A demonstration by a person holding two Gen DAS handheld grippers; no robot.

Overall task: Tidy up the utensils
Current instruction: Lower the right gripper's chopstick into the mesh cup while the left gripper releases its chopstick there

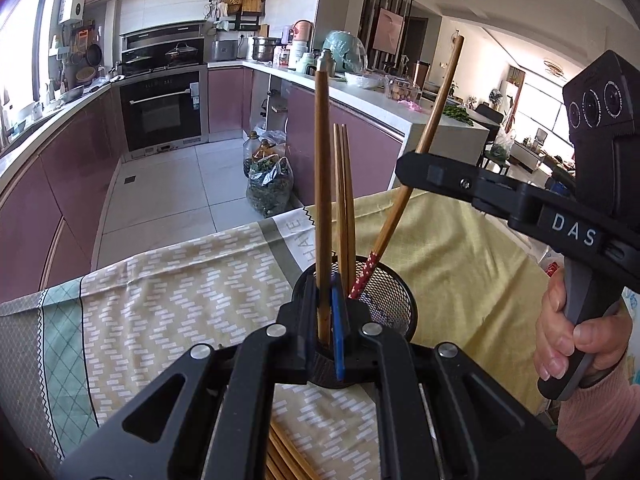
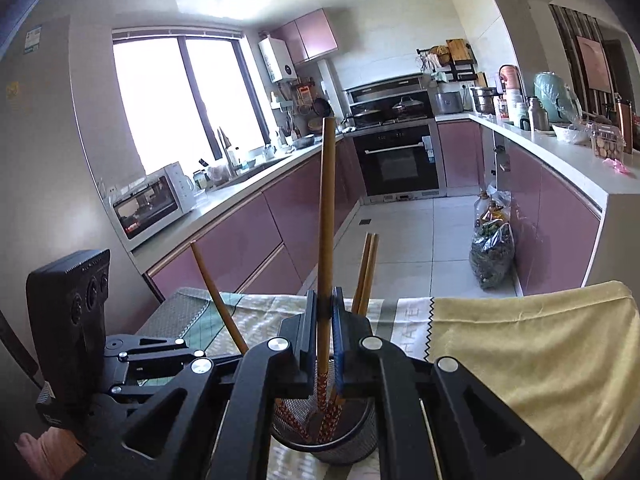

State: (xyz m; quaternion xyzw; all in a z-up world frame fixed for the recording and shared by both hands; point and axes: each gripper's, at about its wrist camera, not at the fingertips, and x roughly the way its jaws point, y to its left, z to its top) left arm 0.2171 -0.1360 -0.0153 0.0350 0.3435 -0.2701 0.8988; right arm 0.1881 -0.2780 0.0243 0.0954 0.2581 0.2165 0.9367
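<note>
Both grippers clamp chopsticks over the mesh cup

The left gripper [image 1: 331, 312] pinches 1 chopstick [image 1: 322, 200] upright in the mesh cup [image 1: 394, 300]; the right gripper [image 2: 325, 344] grips another chopstick [image 2: 326, 220], its patterned tip inside. Tilting either could tip the light cup or knock out the 2 chopsticks [image 1: 345, 200] standing within.

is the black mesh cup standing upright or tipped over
Upright: the mesh cup stands on the tablecloth, opening upward, chopsticks sticking up from it.
</note>
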